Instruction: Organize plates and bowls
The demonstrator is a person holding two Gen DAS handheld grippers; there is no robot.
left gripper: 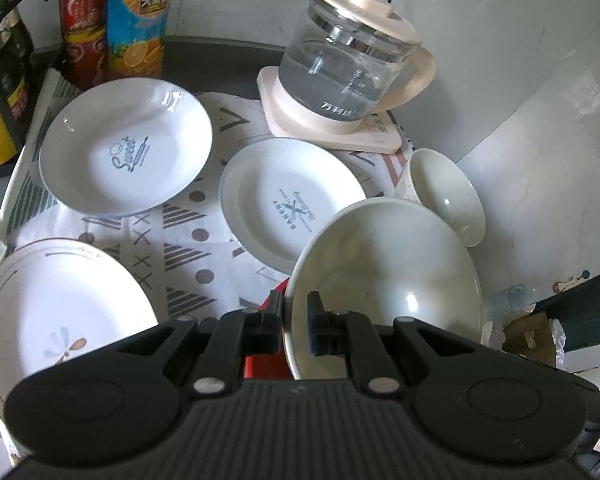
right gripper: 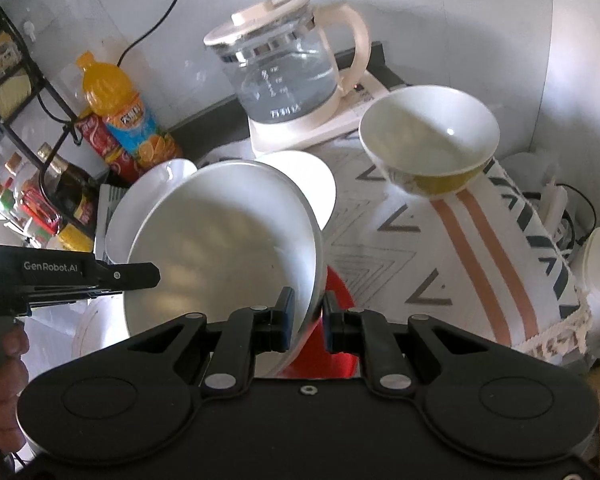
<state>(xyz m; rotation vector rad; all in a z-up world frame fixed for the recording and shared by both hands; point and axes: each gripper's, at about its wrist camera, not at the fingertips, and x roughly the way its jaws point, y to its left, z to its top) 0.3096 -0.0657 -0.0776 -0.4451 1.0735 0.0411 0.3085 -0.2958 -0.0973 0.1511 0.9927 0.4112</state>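
Two grippers clamp opposite edges of one large bowl [right gripper: 228,240], white inside and red outside, holding it tilted above a patterned tablecloth [left gripper: 172,232]: the left gripper [left gripper: 294,320] pinches the rim on one side, the right gripper [right gripper: 306,320] pinches the rim on the other, each pair of jaws nearly closed on the thin wall. Three white plates [left gripper: 126,148] lie apart on the cloth beyond it, and a smaller bowl [right gripper: 428,136] with a yellow band sits near a glass kettle [right gripper: 288,68]. An orange juice bottle [right gripper: 120,116] stands by the wall.
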